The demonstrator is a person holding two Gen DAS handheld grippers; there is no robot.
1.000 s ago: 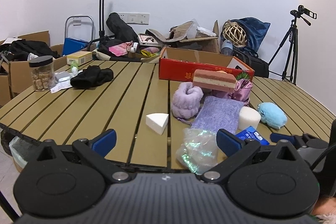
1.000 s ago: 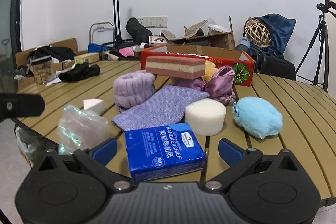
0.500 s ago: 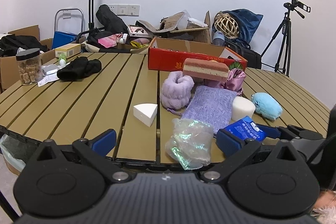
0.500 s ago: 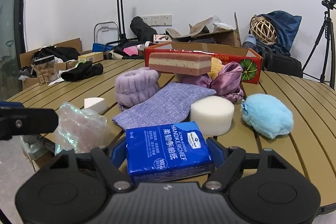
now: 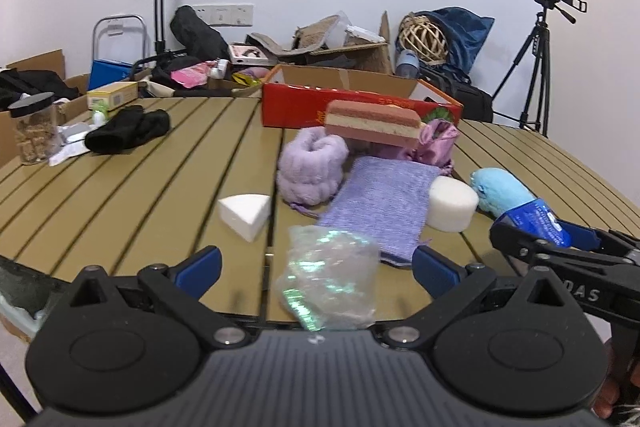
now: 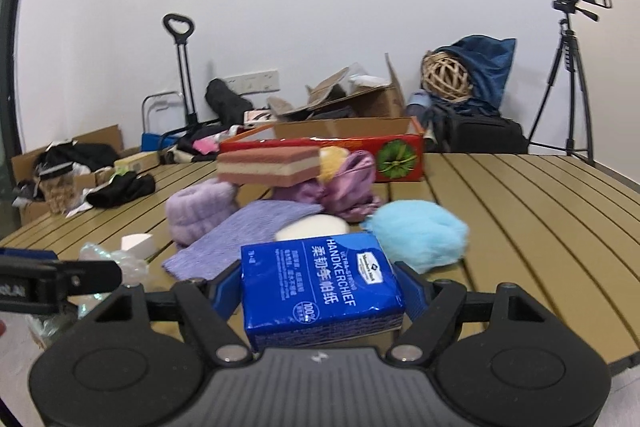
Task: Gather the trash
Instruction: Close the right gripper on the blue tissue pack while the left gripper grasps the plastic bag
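Tissue pack: the blue handkerchief-tissue pack (image 6: 320,287) sits between the right gripper's (image 6: 320,291) blue pads, which pinch it on both short sides. It looks lifted clear of the slatted table (image 6: 520,211), just in front of the round white sponge (image 6: 312,229), probably so it can be carried off.
Grip, right: the jaws have just closed onto the pack; a sideways clamp suits a soft, squashable packet.
Plastic wrapper: the crumpled iridescent wrapper (image 5: 330,277) lies at the table's near edge, in front of and to the left of the round sponge, between the left gripper's (image 5: 316,265) spread fingers and apparently untouched.
Grip, left: wide open, lined up on the wrapper, most likely the next piece of trash.
Neighbours: the lilac knit cloth (image 5: 380,203) lies beside the sponge on its left; the white wedge sponge (image 5: 245,215) is farther left; the light-blue fluffy thing (image 6: 416,235) is just right of it.
Red carton: the open red box (image 5: 352,103) stands well behind the sponge; whether it takes the trash I cannot tell.
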